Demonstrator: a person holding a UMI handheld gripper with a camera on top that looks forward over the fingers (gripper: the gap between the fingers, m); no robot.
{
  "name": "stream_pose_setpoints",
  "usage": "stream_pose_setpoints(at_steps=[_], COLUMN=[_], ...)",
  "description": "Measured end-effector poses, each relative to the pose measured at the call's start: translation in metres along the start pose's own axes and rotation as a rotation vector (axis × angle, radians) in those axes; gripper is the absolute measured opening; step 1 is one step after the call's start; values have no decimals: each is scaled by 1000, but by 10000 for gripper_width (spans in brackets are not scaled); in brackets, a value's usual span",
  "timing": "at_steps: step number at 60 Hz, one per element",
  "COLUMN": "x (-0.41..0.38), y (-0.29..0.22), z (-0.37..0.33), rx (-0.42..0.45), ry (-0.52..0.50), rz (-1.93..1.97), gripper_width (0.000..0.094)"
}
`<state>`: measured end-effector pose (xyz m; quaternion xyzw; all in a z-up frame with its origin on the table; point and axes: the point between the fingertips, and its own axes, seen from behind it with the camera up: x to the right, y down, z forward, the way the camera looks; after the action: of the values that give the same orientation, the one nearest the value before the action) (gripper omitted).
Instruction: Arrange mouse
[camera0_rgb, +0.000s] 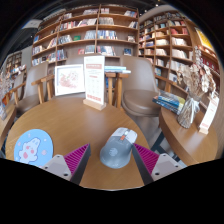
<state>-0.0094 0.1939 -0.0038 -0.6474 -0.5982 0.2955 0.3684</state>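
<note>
Jaws spread w/ grey mouse (115, 152) sitting btwn them on round wood table (70, 120), gaps both sides.

The lone camera rides the tool (112, 160), low over the table (75, 120), facing distant bookshelves (85, 30).

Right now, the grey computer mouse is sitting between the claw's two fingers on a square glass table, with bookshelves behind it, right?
Not quite: the table is round and wooden, not square glass. The gripper view shows the grey computer mouse between the claw's open fingers, with the bookshelves behind.
</note>
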Motion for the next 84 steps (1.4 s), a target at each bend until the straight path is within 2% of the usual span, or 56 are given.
stream_pose_setpoints(at_steps=[39,43,46,49,52,62,72,79,84], x=[-10,-8,-4,-1,2,-18,-95,-164,-204], y=[-30,-32,-32,-31,-30,-64,-110,-103,-76], z=[59,62,64,63,62,20,-48,-74,-73], rx=[-11,-12,-18,-21,-37,14,91,81,43], ry=[-48,-42,-26,-17,0,-25,-123,-192,-218], rz=[1,4,-3,-14,-19,24,25,12,-7], gripper_width=[838,793,691,493,466,449,446,448,447])
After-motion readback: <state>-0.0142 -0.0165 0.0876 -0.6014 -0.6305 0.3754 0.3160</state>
